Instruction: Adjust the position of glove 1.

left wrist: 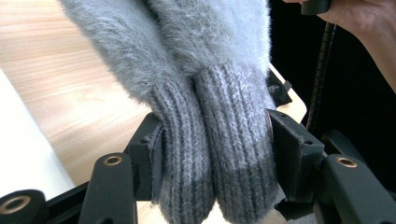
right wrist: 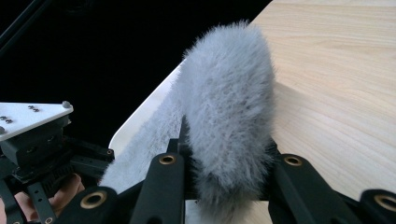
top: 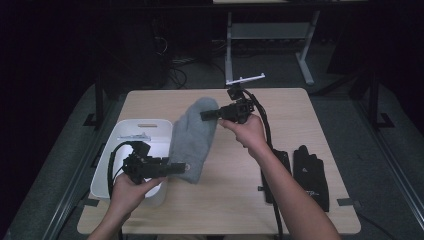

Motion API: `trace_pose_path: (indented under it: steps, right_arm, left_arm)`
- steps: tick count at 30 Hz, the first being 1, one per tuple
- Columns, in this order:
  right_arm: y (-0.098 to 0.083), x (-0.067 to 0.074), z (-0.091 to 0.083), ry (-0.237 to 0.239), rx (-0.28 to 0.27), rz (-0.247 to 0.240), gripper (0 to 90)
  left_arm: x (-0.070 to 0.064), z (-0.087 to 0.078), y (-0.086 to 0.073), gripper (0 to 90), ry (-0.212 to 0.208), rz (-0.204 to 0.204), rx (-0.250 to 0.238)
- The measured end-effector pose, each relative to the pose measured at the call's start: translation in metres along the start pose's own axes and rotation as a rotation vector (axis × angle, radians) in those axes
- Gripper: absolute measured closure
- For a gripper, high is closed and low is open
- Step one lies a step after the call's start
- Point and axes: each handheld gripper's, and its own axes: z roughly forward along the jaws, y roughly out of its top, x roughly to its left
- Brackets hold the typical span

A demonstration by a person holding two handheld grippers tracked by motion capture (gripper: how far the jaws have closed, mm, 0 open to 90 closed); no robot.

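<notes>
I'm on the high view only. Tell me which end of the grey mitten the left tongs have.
Observer: The left tongs are clamped on the ribbed knit cuffs; two cuffs sit side by side, so it's a pair of grey mittens.
Operator: Report the right side.
Observer: The right tongs pinch the fluffy fingertip end, fur bulging between the jaws.
Operator: Say what's behind the cuffs.
Observer: The left gripper view shows the white bin wall at its left edge, beside the table.

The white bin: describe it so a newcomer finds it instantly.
Start at the wooden table and go to its left edge. The white bin sits there, under the left claw. It is the one pale, rigid container, unlike the grey mitten and black gloves.
</notes>
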Motion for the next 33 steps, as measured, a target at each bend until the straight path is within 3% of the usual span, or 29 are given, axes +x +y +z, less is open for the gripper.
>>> trace_pose_path:
  steps: [33]
  right_arm:
    - [0.033, 0.031, 0.058, 0.047, 0.041, -0.044, 72.7]
  left_arm:
    - [0.026, -0.052, -0.009, 42.8, 0.069, -0.046, -0.059]
